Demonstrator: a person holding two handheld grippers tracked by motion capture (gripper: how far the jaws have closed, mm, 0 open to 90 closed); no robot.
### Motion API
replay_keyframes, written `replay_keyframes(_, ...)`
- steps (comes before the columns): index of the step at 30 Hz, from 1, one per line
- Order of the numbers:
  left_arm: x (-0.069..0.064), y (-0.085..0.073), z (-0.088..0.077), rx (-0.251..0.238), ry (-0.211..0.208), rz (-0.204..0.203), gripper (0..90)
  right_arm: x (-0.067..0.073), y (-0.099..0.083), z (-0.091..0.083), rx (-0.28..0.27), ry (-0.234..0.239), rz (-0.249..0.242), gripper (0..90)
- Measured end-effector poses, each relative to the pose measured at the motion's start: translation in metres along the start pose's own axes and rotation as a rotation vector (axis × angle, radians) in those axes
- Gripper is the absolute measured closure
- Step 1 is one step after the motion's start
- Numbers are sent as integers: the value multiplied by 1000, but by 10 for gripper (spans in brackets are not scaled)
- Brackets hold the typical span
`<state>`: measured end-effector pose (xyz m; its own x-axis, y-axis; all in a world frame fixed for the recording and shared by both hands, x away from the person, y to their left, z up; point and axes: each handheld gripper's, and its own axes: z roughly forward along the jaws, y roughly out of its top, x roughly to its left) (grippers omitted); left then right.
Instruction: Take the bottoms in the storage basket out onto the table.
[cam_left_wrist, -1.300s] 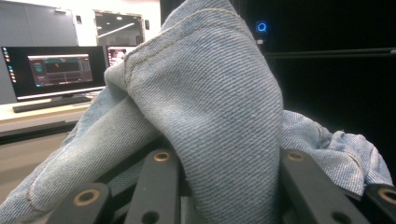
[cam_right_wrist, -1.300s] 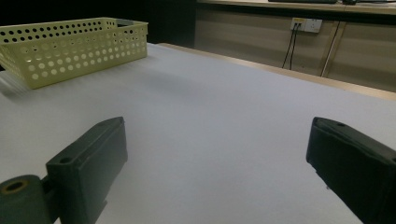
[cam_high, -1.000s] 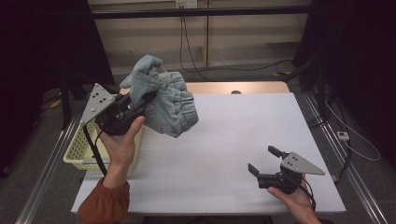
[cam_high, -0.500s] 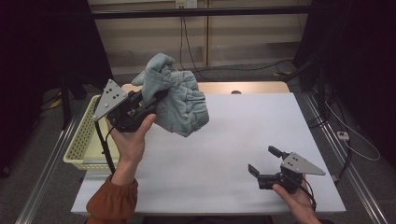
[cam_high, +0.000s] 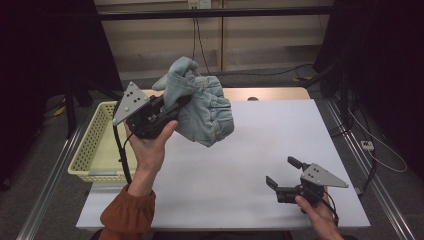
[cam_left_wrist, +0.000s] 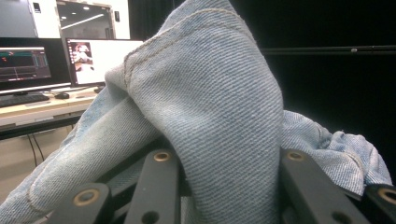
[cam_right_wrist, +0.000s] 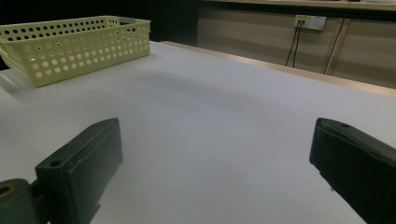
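Observation:
A bunched light-blue denim garment (cam_high: 207, 112) hangs in the air over the left part of the white table (cam_high: 280, 125). My left gripper (cam_high: 182, 102) is shut on a thick fold of it, held up by a hand in an orange sleeve. In the left gripper view the denim garment (cam_left_wrist: 210, 93) bulges up between the two black jaws of my left gripper (cam_left_wrist: 229, 161). Low over the table's front right, my right gripper (cam_high: 281, 171) stands open with nothing in it. In the right gripper view, bare table (cam_right_wrist: 210, 121) lies between the jaws of my right gripper (cam_right_wrist: 215, 158).
A pale yellow perforated basket (cam_high: 95, 145) sits at the table's left edge, also in the right gripper view as the basket (cam_right_wrist: 70, 42) at far left. A wooden strip (cam_high: 270, 93) runs along the table's far edge. Cables hang on the back wall.
My left gripper has carried the denim garment to the right, from beside the basket to over the table. The right gripper has stayed where it was.

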<state>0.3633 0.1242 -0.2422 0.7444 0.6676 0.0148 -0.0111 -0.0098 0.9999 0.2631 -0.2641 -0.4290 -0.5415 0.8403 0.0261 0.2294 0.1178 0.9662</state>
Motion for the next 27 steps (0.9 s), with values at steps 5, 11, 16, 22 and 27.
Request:
replay_keyframes(5, -4, 0, 7, 1, -14, -7, 707, 0, 0, 0, 0, 0, 1, 27)
replay_keyframes(11, -6, 0, 16, 12, -26, -14, 707, 0, 0, 0, 1, 2, -1, 27)
replay_keyframes(16, -8, -2, 22, 22, -33, -25, 707, 0, 0, 0, -1, 3, 2, 28)
replay_keyframes(22, -10, -3, 31, 39, -43, -31, 707, 0, 0, 0, 0, 2, -1, 28)
replay_keyframes(27, -12, -4, 38, 55, -51, -31, 706, 0, 0, 0, 4, 6, -1, 28)
